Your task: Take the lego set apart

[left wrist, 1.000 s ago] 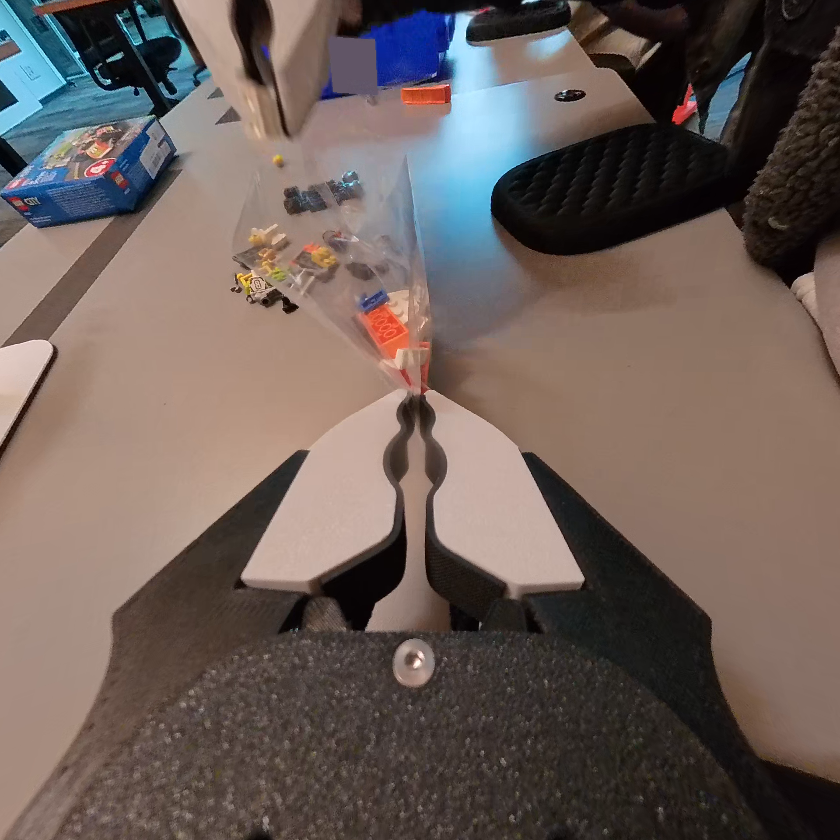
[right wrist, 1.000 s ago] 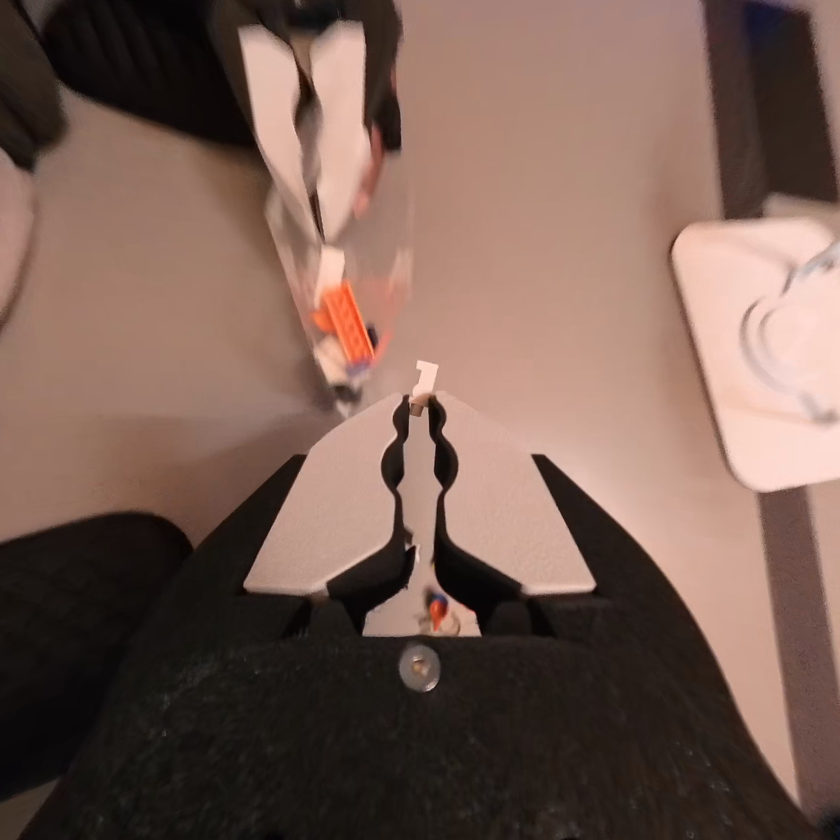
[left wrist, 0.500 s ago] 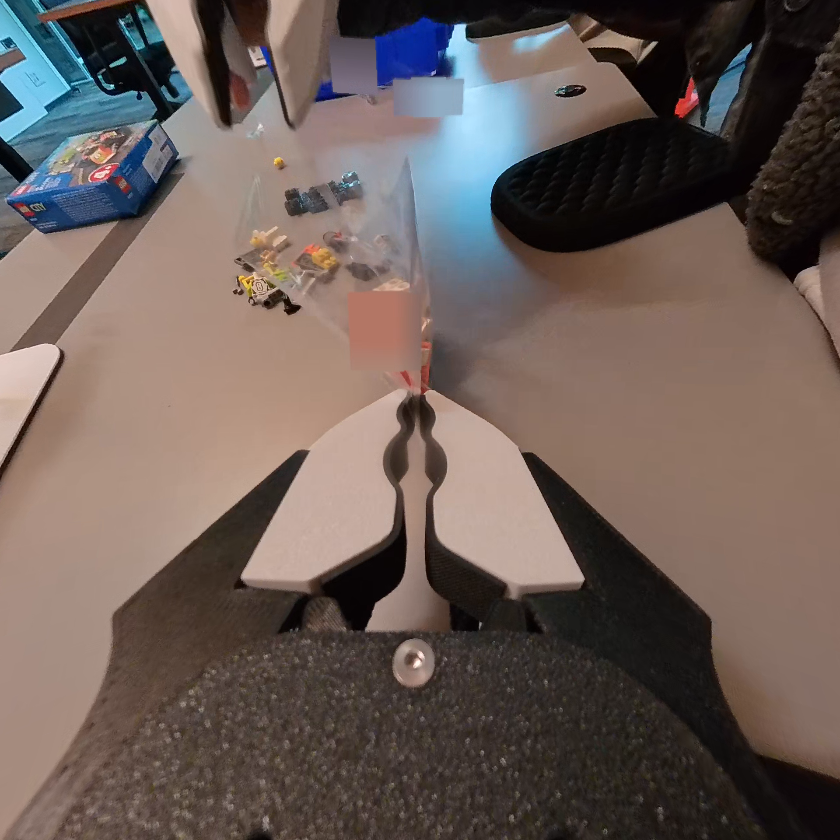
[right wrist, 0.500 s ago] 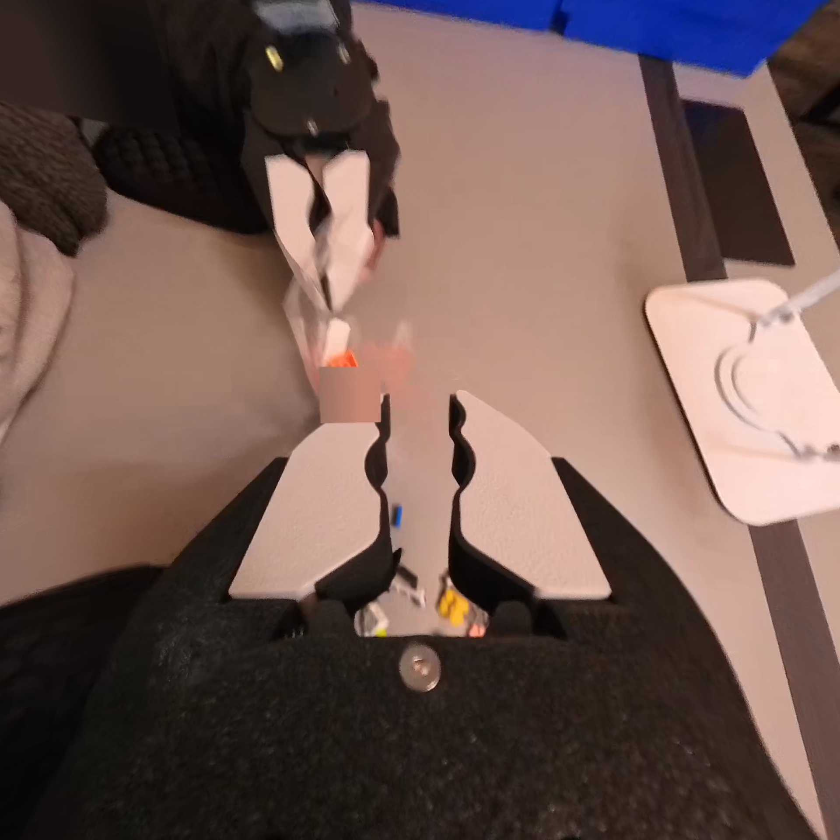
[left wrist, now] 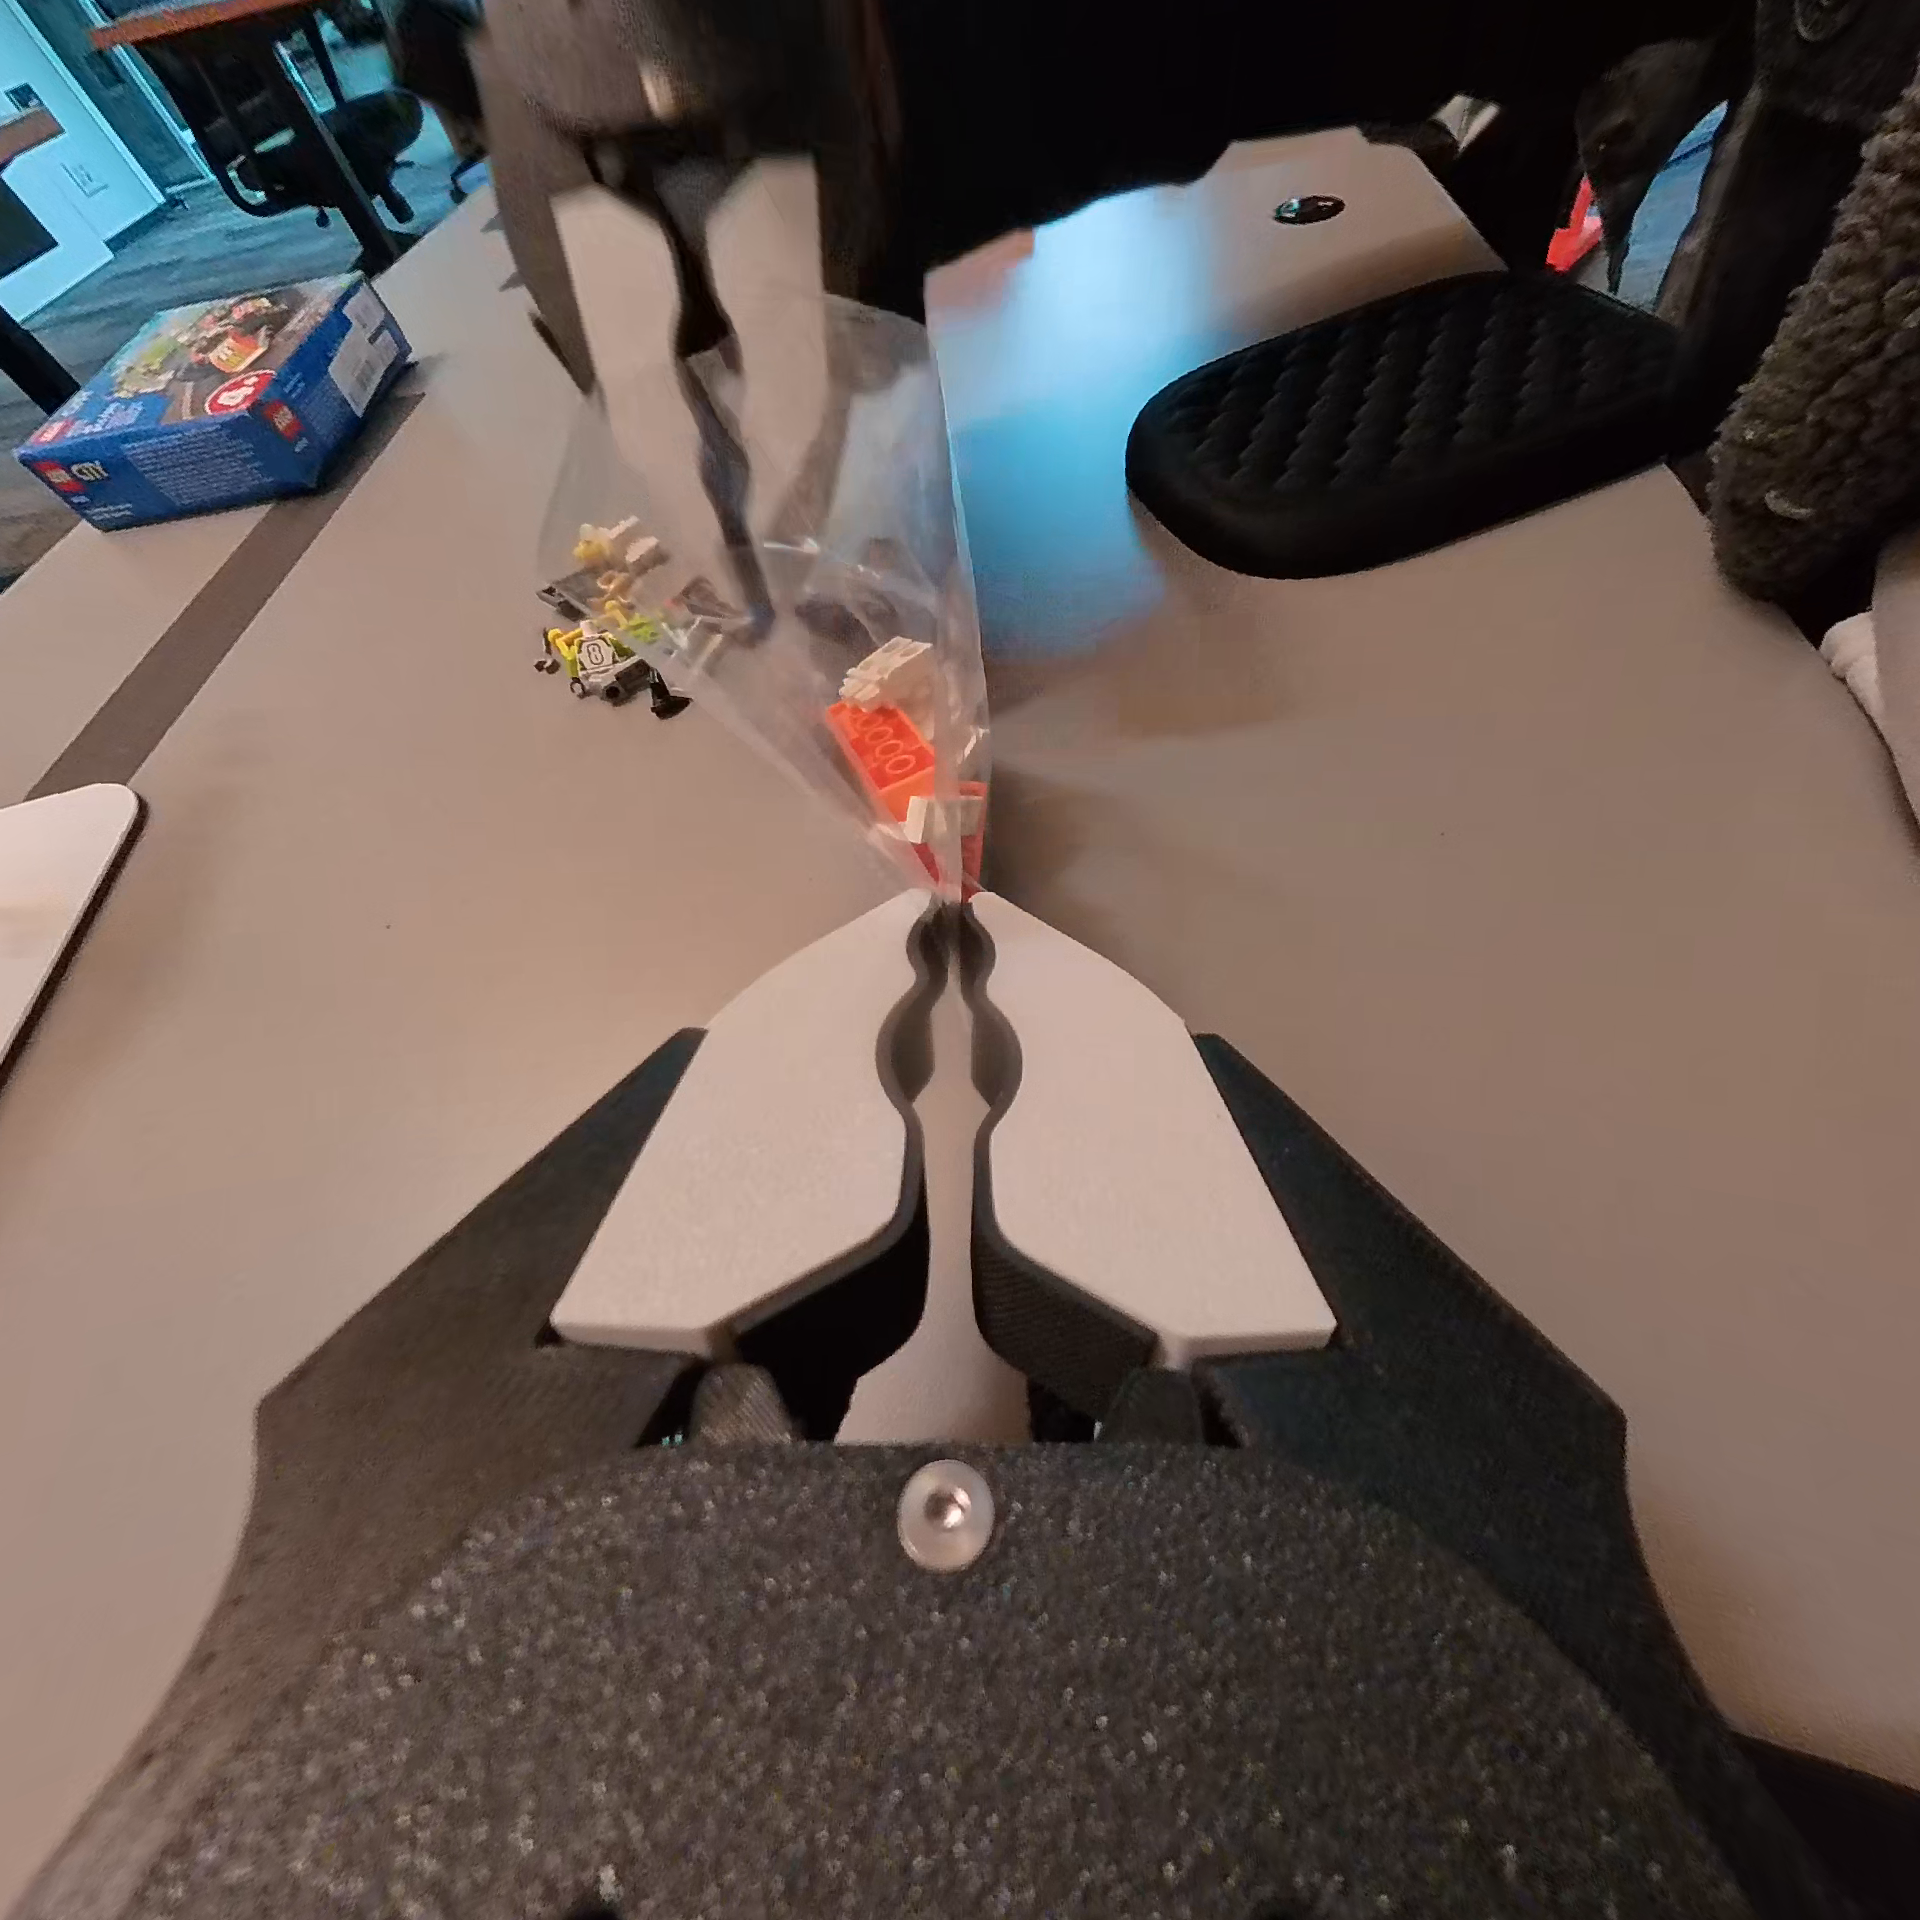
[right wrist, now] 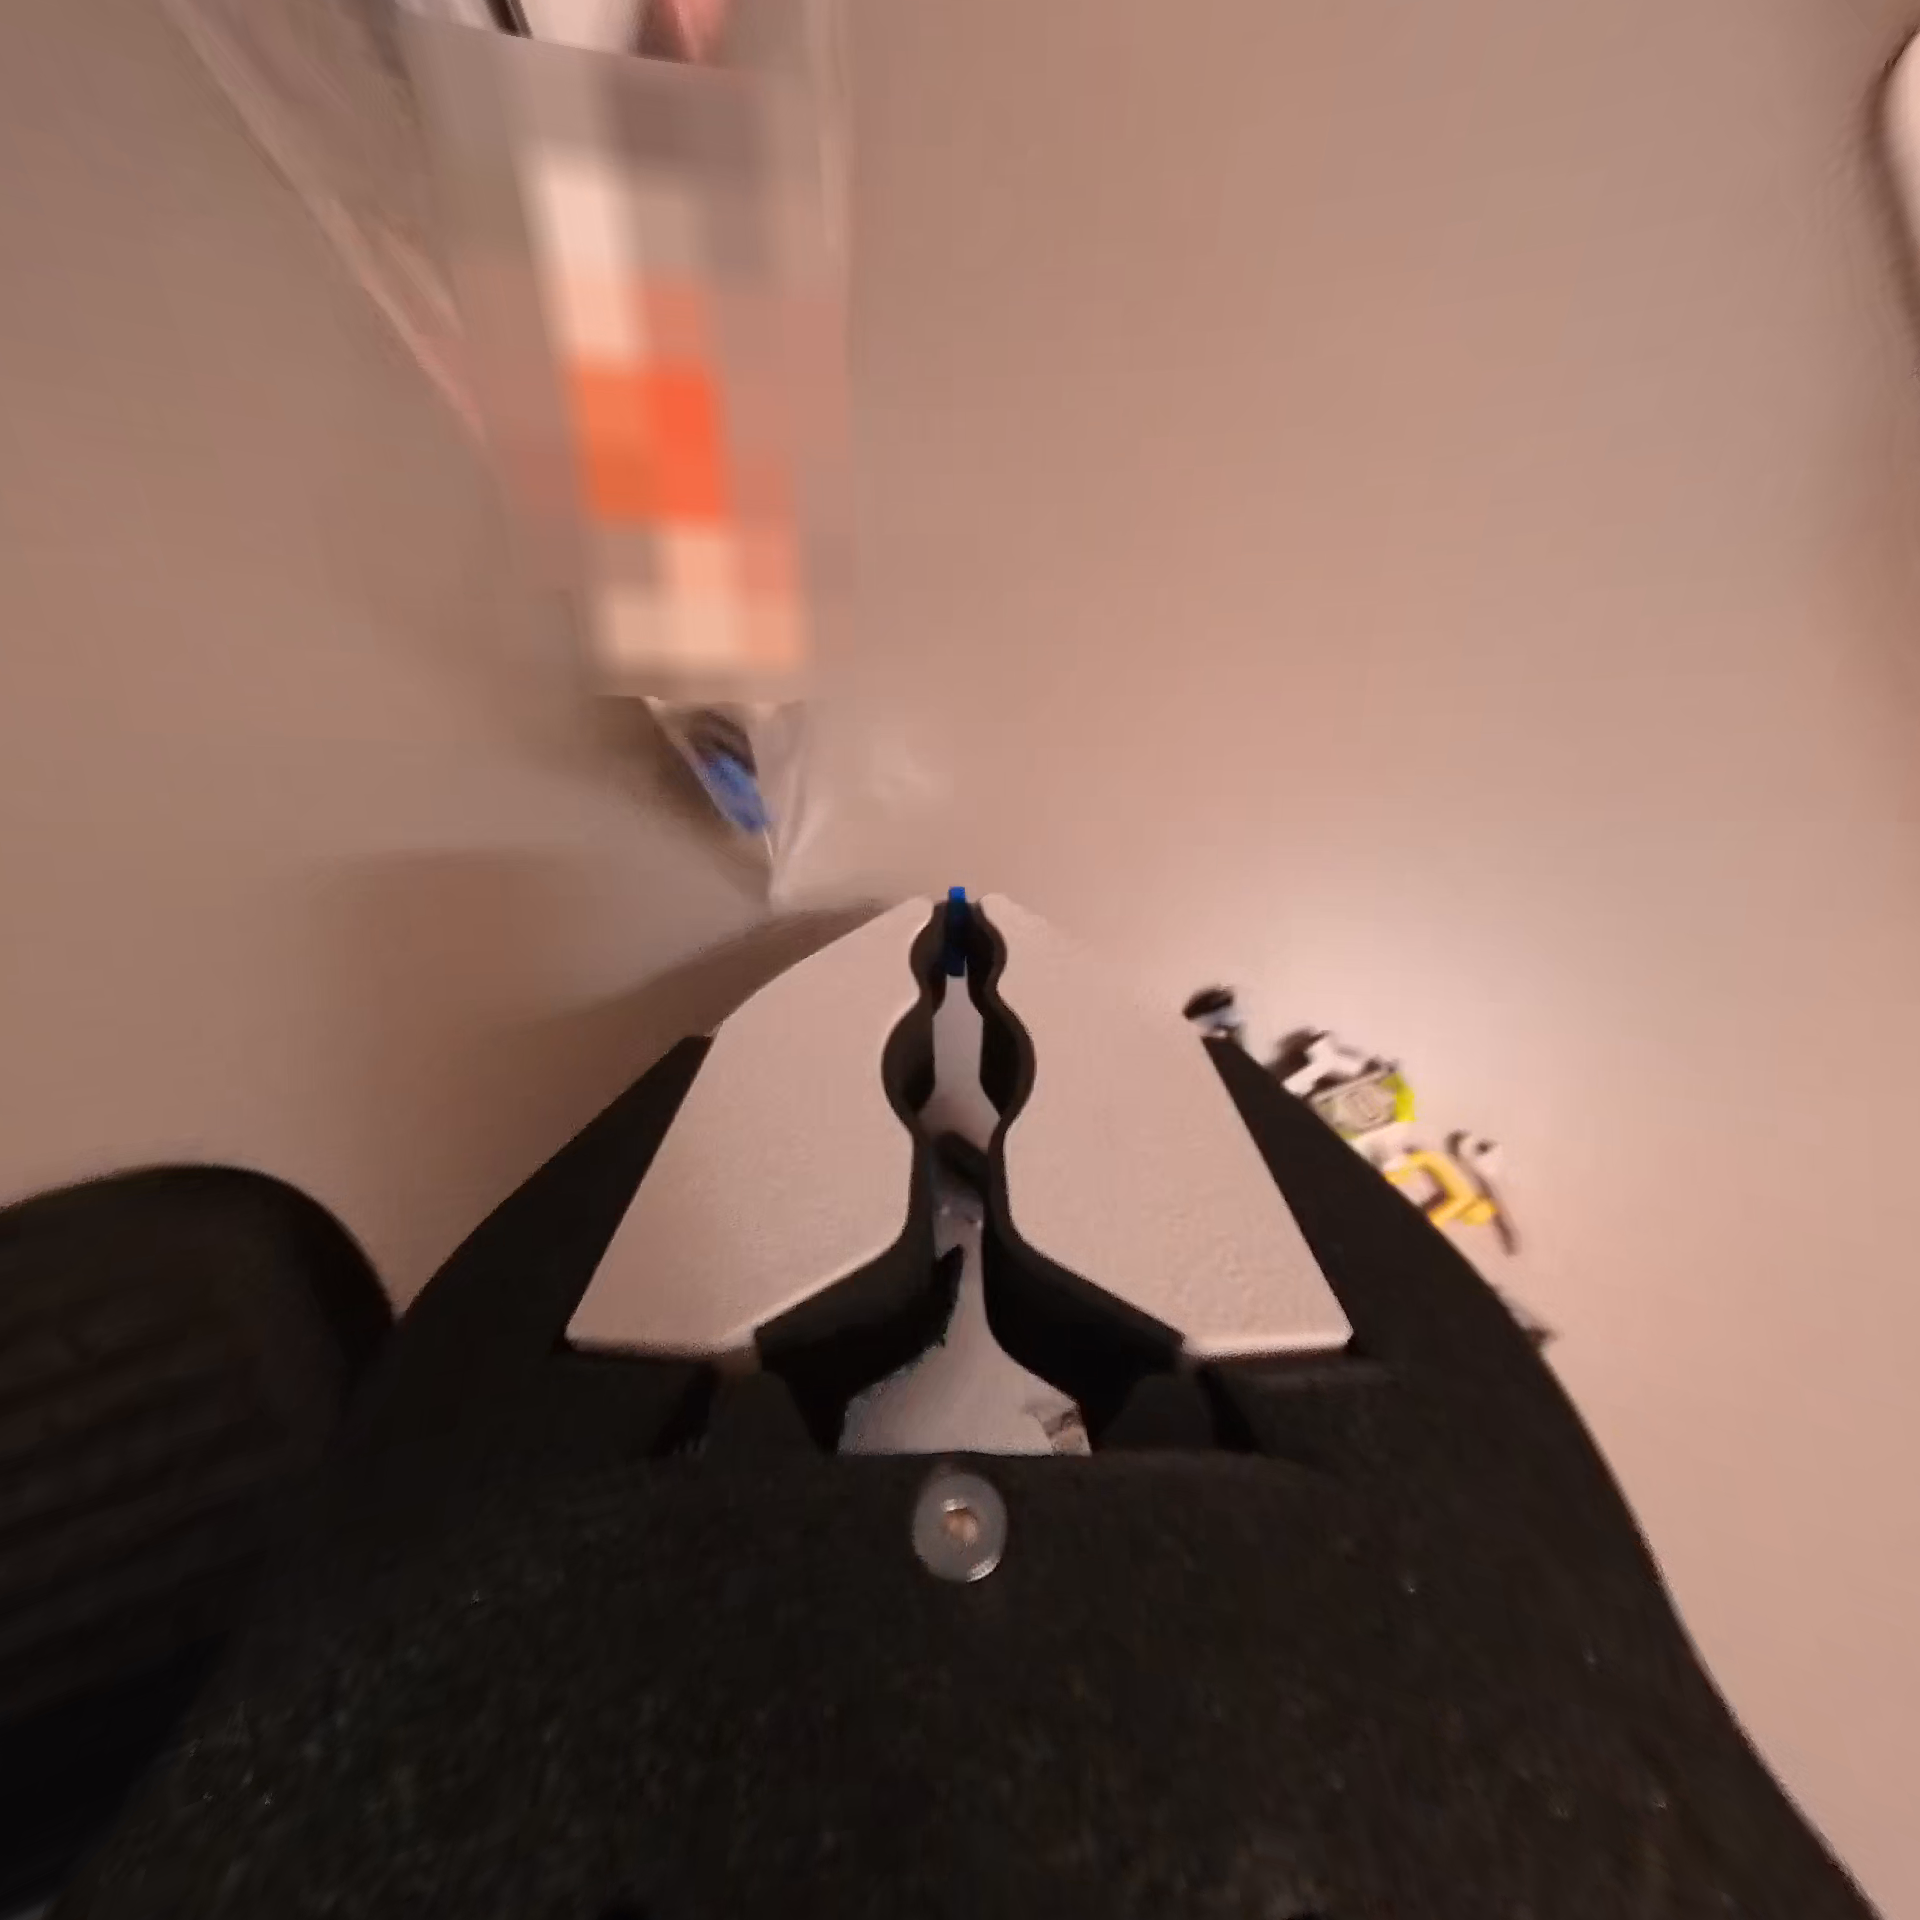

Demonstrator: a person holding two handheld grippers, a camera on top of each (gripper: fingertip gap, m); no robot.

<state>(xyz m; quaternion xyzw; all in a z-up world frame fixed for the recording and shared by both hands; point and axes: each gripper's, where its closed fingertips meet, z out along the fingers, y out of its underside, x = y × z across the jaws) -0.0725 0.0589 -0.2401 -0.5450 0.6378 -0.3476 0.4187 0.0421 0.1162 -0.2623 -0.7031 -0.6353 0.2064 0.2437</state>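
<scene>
Ahead of the left gripper (left wrist: 948,909) the clear bag (left wrist: 831,582) and right gripper (left wrist: 764,613) block the way. Loose pieces (left wrist: 608,665) lie ahead-left, a black pad (left wrist: 1403,426) ahead-right; bare table (left wrist: 1455,883) lies to its right.

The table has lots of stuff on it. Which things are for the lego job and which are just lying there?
For the job:
- clear bag, pinched by the left gripper
- orange brick inside the bag
- tiny blue piece in the right gripper
- loose small pieces on the table

Just lying about:
- blue box
- black padded cushion
- white board
</scene>
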